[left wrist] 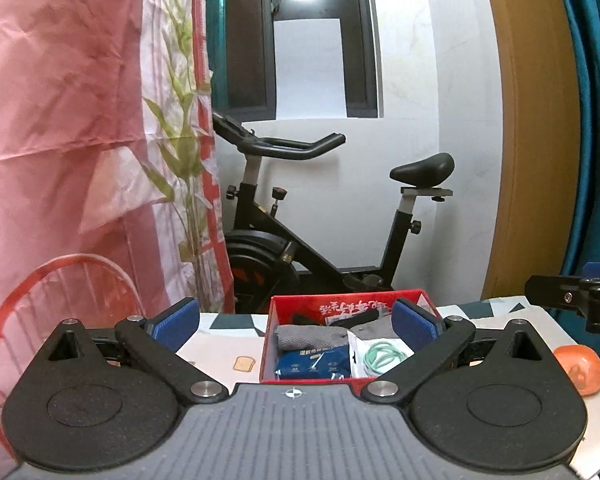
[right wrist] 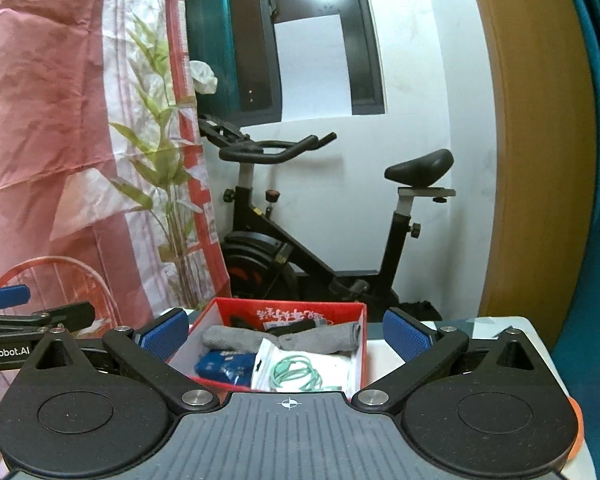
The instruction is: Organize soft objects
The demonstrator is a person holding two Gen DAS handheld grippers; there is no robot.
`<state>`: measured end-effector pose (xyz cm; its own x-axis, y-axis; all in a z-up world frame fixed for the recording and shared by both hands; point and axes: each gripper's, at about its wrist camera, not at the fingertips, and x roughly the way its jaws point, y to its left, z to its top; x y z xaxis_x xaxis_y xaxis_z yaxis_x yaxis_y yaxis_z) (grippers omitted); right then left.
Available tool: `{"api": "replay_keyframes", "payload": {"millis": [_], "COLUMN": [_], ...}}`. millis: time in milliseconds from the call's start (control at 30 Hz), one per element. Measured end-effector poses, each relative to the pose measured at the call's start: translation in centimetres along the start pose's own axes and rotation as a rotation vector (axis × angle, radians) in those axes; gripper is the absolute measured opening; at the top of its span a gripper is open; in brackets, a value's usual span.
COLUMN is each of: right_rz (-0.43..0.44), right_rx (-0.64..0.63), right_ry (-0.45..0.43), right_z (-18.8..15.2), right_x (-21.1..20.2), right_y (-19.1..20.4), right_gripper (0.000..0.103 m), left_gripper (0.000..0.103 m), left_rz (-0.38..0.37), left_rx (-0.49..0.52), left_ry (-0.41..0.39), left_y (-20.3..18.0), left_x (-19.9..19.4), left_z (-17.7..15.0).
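Note:
A red box [left wrist: 269,336] [right wrist: 362,344] stands on the patterned table. It holds a grey cloth [left wrist: 312,334] [right wrist: 320,336], a blue packet [left wrist: 312,364] [right wrist: 224,364], a clear bag with a green cord [left wrist: 380,354] [right wrist: 296,372] and a black item at the back. An orange soft ball [left wrist: 580,368] lies on the table to the right of the box. My left gripper [left wrist: 296,322] is open and empty just in front of the box. My right gripper [right wrist: 286,332] is open and empty, its blue pads [right wrist: 404,336] either side of the box.
A black exercise bike [left wrist: 320,216] [right wrist: 320,216] stands behind the table against the white wall. A pink curtain [left wrist: 60,120] and a red wire chair back [left wrist: 60,280] are on the left. A wooden door frame [left wrist: 532,120] and teal curtain are on the right.

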<state>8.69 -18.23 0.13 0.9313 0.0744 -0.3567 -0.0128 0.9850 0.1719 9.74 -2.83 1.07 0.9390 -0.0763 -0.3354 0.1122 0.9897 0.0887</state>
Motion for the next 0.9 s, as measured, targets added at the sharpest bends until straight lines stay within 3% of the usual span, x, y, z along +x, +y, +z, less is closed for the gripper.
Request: {"api": "replay_keyframes", "payload": {"millis": [267,433,900], "right_rz": [-0.020,-0.038,-0.110], "right_rx": [0.010,-0.007,-0.015], "right_ry": [-0.010,0.000,0.007], "right_z": [-1.8,-2.5,-2.9], "right_x": [-5.2,-7.3,-8.7], "right_y": [0.8,1.1,1.0], "right_gripper": [0.103,0.103,0.103], "left_gripper": [0.103,0.103,0.103], "left_rz": [0.019,0.018,0.024], "left_rx": [-0.006,-0.027,-0.032], "left_ry": [-0.011,-0.019,-0.018], "left_y": [-0.2,-0.1,-0.4], "left_x": [-4.3,-5.1,-5.5], "left_z": [-1.1,-1.0,-1.3]}}
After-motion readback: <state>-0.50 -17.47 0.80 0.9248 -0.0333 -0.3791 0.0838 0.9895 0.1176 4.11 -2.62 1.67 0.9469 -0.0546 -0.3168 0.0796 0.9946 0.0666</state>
